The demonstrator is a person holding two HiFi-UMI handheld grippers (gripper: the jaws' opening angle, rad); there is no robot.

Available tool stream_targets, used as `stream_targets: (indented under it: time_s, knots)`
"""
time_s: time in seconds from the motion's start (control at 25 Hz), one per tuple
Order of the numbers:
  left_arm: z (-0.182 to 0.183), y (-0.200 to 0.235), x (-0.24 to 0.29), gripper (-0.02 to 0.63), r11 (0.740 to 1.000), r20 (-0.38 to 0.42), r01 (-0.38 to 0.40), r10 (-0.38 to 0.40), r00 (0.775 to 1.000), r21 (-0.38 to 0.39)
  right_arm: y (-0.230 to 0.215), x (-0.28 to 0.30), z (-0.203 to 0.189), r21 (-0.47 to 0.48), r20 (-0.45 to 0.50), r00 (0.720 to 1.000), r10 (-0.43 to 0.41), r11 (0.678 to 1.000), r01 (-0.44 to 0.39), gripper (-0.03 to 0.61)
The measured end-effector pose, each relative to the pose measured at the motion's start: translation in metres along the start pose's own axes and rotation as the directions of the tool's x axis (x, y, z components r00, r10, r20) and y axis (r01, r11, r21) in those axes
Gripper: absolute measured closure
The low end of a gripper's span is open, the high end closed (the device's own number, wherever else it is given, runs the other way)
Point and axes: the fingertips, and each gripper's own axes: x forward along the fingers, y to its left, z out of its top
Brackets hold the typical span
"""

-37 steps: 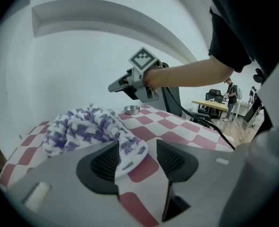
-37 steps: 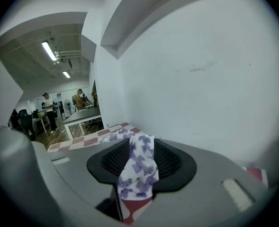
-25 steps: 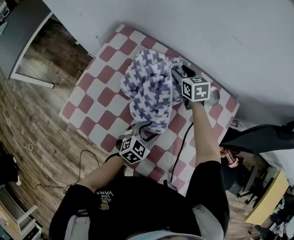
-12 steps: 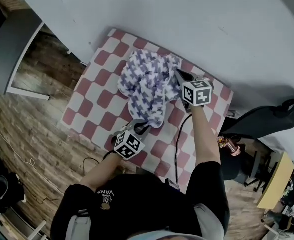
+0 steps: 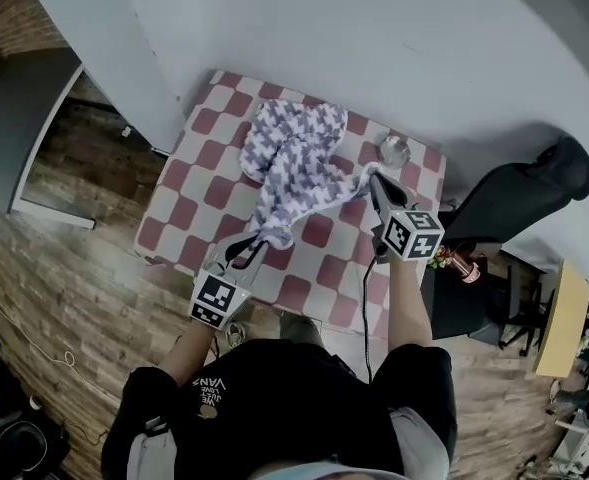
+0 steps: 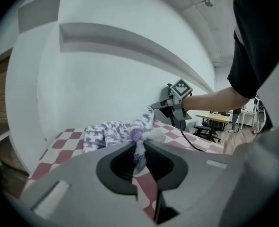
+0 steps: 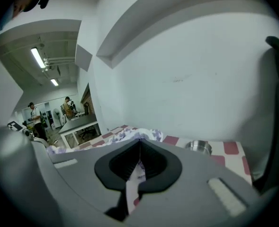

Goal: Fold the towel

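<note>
Head view: towel (image 5: 299, 158), "VANS" shirt (image 5: 279, 383)

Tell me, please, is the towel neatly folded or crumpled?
Crumpled: the towel lies bunched on the checkered table, its ends pinched in the left gripper and right gripper.

White lettering (image 5: 207, 395) on the chest of the person's black shirt (image 5: 274, 408) reads "VANS", upside down in the head view. The smaller lines beside it are too small to read.
</note>
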Motion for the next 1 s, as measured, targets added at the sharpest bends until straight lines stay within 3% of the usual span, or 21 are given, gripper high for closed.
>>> stream_targets:
  time_s: [0.24, 0.4, 0.56, 0.72, 0.84, 1.0]
  knots:
    - [0.012, -0.016, -0.051, 0.575, 0.998, 0.083, 0.045, -0.049, 0.995, 0.051, 0.030, -0.100, -0.023, 0.150, 0.138, 0.985, -0.103, 0.985, 0.082, 0.569]
    - [0.019, -0.038, -0.081, 0.575, 0.984, 0.116, 0.145, -0.156, 0.981, 0.104, 0.054, -0.172, -0.031, 0.231, 0.236, 0.957, -0.169, 0.966, 0.114, 0.569]
    - [0.019, -0.069, -0.114, 0.575, 0.954, 0.116, 0.257, -0.276, 0.954, 0.156, 0.071, -0.234, -0.052, 0.270, 0.273, 0.928, -0.252, 0.946, 0.178, 0.569]
    - [0.011, -0.106, -0.153, 0.575, 0.899, 0.102, 0.391, -0.415, 0.904, 0.197, 0.098, -0.293, -0.071, 0.297, 0.313, 0.890, -0.332, 0.924, 0.240, 0.569]
    - [0.002, -0.131, -0.178, 0.575, 0.845, 0.091, 0.502, -0.523, 0.847, 0.185, 0.116, -0.333, -0.083, 0.322, 0.341, 0.856, -0.388, 0.904, 0.282, 0.569]
    - [-0.005, -0.159, -0.203, 0.575, 0.765, 0.052, 0.620, -0.636, 0.770, 0.175, 0.130, -0.369, -0.096, 0.338, 0.346, 0.833, -0.431, 0.886, 0.318, 0.569]
